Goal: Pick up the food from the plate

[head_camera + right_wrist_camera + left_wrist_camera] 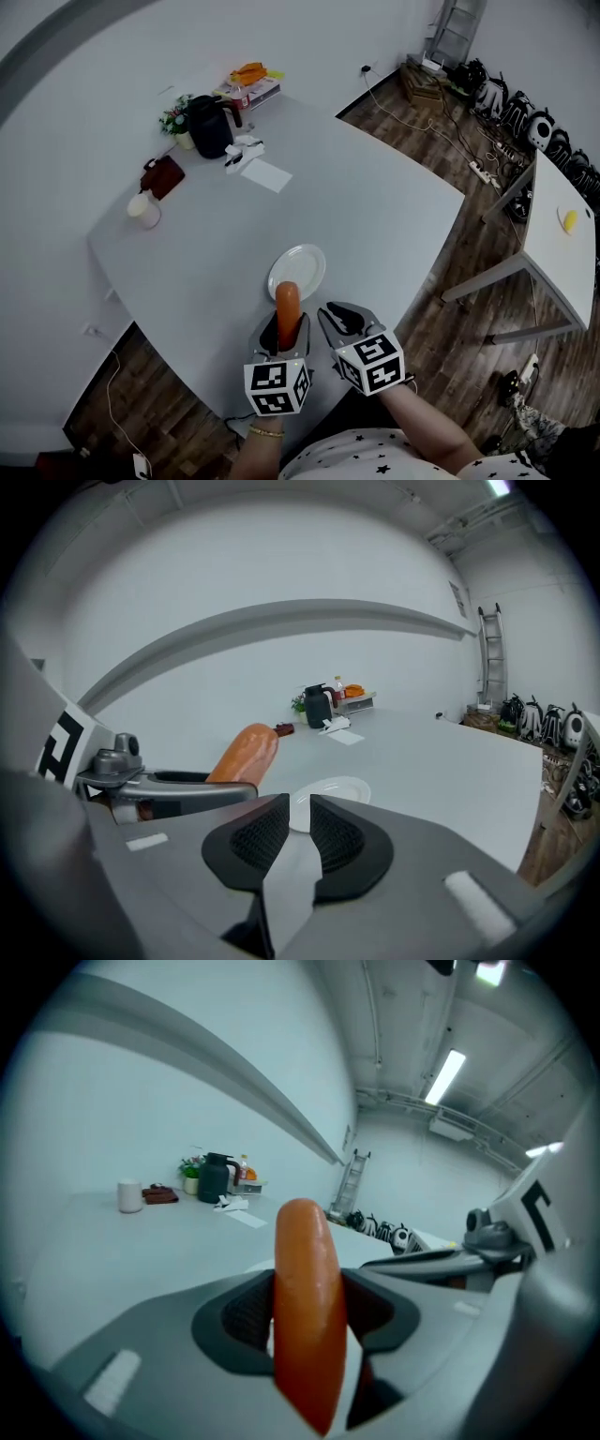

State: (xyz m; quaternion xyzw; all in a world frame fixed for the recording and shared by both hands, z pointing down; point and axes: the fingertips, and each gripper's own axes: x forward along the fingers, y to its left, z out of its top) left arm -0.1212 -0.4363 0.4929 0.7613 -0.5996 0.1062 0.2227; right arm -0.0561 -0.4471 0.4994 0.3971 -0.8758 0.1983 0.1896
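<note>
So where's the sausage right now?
In the head view, bottom centre: the sausage is clamped in the left gripper, just on the near side of the white plate.

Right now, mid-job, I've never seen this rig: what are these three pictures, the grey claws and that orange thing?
No robot arm: a person holds a two-jaw gripper in each hand. One picture looks down from a camera on the person's head; the other two ride on the grippers, looking along their jaws. The left gripper is shut on a sausage, held in the air near the empty white plate. The right gripper holds nothing, its jaws slightly apart. A black jug and a white cup stand at the table's far end.
</note>
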